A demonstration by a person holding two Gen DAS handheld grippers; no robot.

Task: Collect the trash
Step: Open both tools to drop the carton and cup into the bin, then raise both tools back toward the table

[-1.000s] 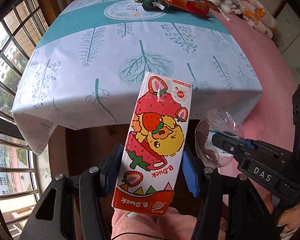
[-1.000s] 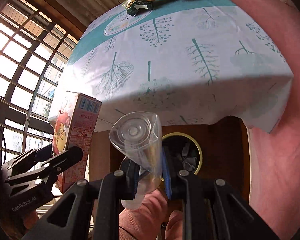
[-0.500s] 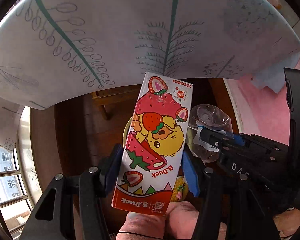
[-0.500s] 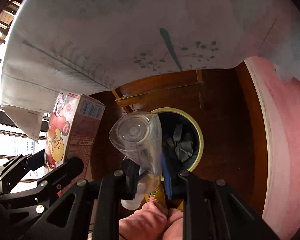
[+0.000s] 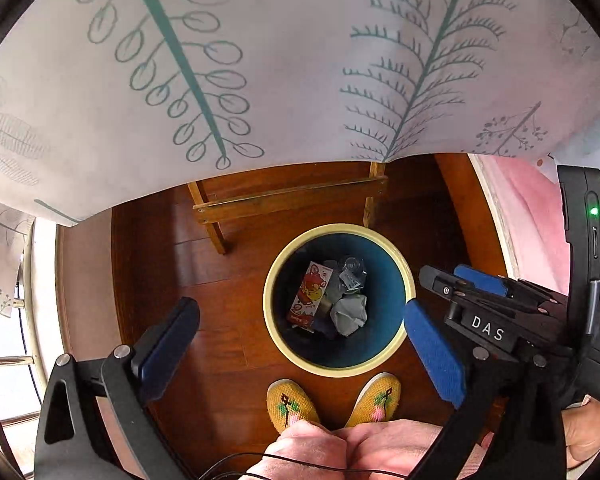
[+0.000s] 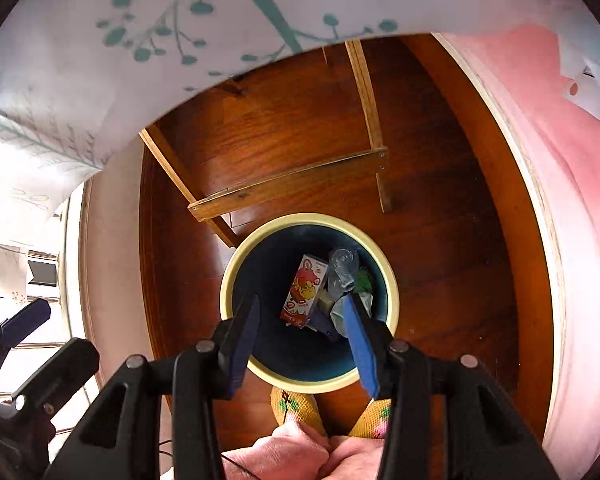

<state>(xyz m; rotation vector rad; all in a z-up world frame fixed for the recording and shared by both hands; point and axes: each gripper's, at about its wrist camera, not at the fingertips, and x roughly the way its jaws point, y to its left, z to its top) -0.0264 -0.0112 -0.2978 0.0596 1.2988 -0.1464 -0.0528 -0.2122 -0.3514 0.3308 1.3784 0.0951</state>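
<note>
Both grippers hang over a round bin (image 5: 394,350) with a cream rim (image 6: 236,256) and dark blue inside, standing on the wood floor. The strawberry carton (image 5: 311,294) (image 6: 303,291) and the clear plastic cup (image 5: 352,271) (image 6: 341,268) lie inside it on crumpled paper. My left gripper (image 5: 296,330) has its jaws opening wide, with nothing between them. My right gripper (image 6: 302,314) also has its jaws opening, and they are empty. The right gripper (image 5: 464,286) shows at the right of the left wrist view.
A leaf-print tablecloth (image 5: 284,64) overhangs the top of both views, with wooden table legs (image 5: 292,198) behind the bin. The person's yellow embroidered slippers (image 5: 292,404) stand just in front of the bin. A pink bedcover (image 6: 572,208) lies to the right, a window to the left.
Both grippers sank below the table edge to the bin and let go. The carton left my left gripper and the cup left my right; both now lie in the bin.
</note>
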